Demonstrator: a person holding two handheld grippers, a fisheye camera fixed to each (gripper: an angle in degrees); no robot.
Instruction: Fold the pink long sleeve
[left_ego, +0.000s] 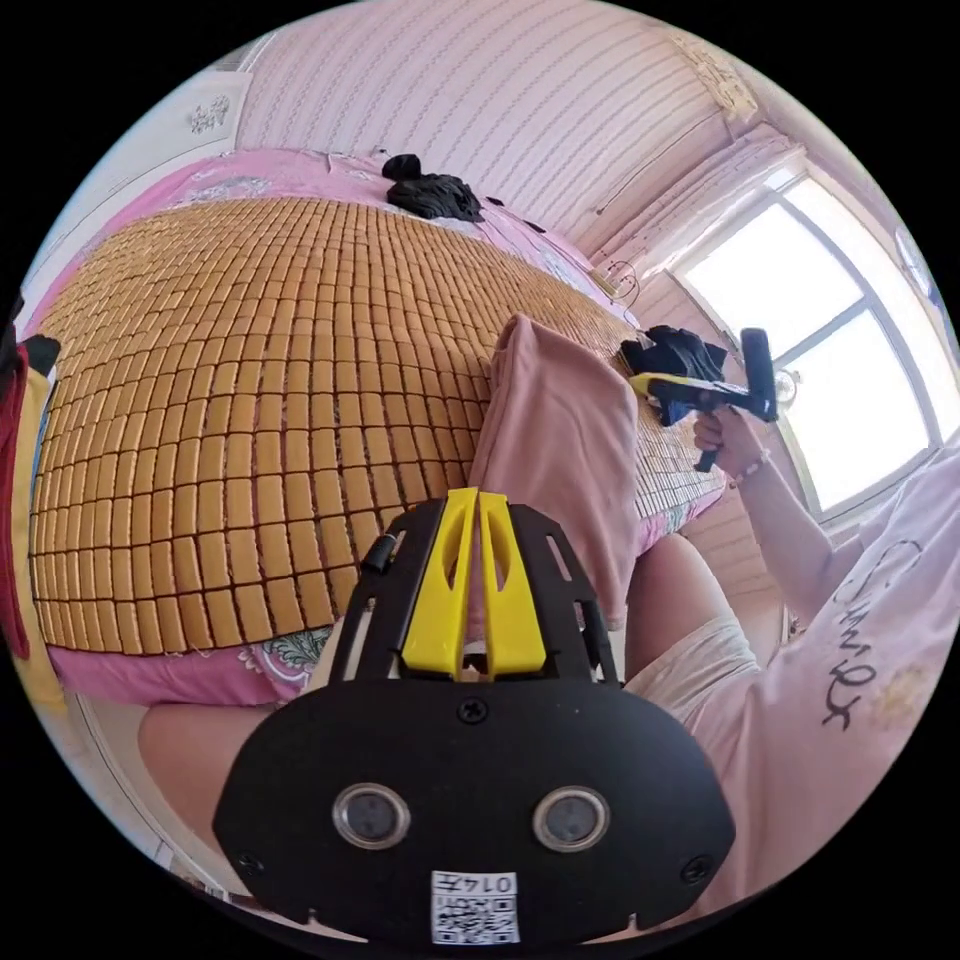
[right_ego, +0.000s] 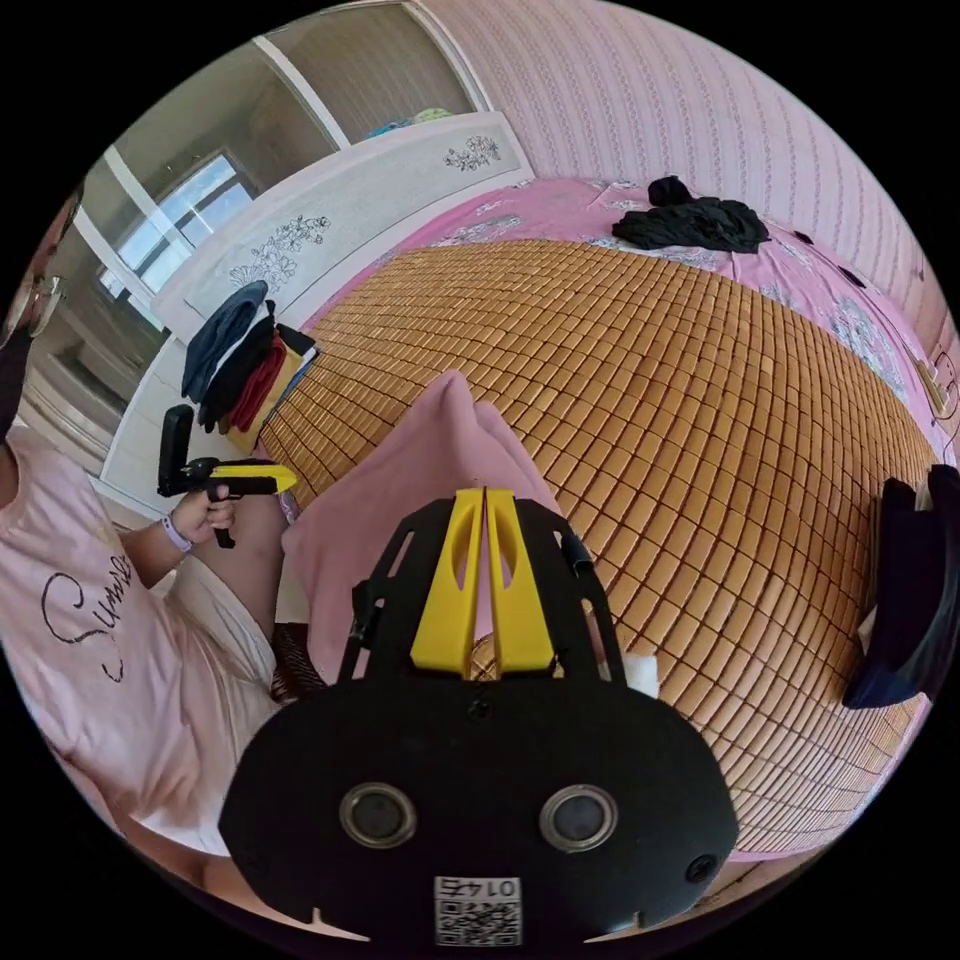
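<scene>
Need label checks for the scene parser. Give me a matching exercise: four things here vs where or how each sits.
1 pink long sleeve
2 black clothes heap
3 folded stack
4 bamboo mat

A on the pink sheet, far end
B lying flat, tiled
C raised at the near edge
D mat corner by the white board

Pairs: 1-C, 2-A, 3-D, 4-B

Pink long sleeve (left_ego: 560, 440) draped off mat edge

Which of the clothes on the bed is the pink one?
The pink long sleeve draped over the mat's near edge, right ahead of the right gripper. The pile by the wall is black; the stack is dark and red.
</scene>
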